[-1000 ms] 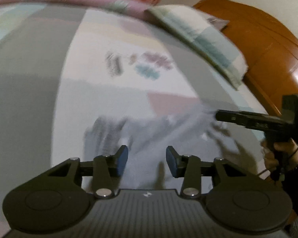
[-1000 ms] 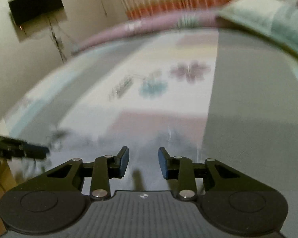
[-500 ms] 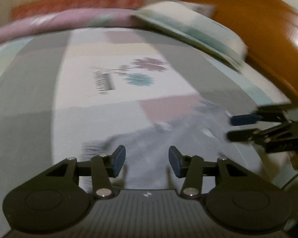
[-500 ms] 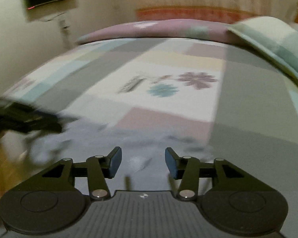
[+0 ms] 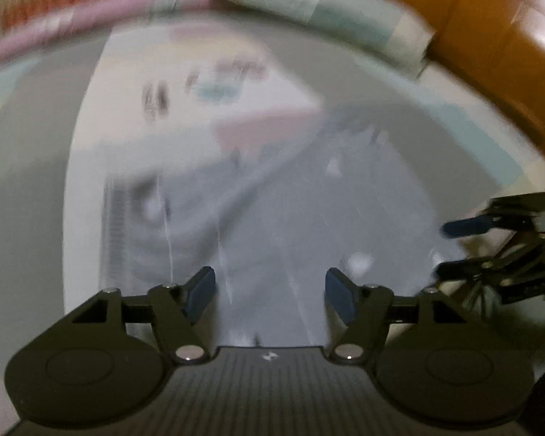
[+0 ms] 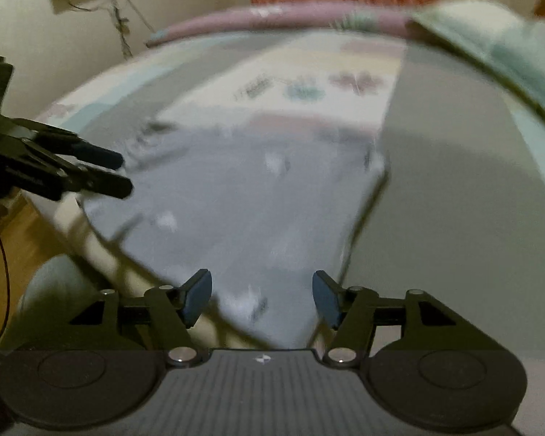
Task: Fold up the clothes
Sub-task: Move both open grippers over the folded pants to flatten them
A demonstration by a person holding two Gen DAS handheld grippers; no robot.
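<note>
While both views are smeared by motion blur, the layout reads well enough: a grey garment (image 6: pixel 243 196) lies spread on the bed (image 6: pixel 454 200), near its edge, with small pale marks on the cloth. The left gripper (image 5: pixel 270 292) hovers over the garment with its jaws wide apart and nothing between them. The right gripper (image 6: pixel 261 296) is likewise spread and empty, and the cloth's near corner shows between its fingers, though I cannot tell whether they touch it. Each tool shows at the margin of the other's view, so they face the garment from opposite sides.

This looks like the approach before a fold: both tools closing on the cloth, no grasp made yet. No fold is evident, but the blur hides creases, so how far along the task is stays uncertain.

Next, each gripper likely needs to settle on an edge or corner, pinch one layer only, then lift and carry it across. A pillow (image 5: pixel 345 18) and headboard (image 5: pixel 490 47) lie beyond, well apart from the work.
</note>
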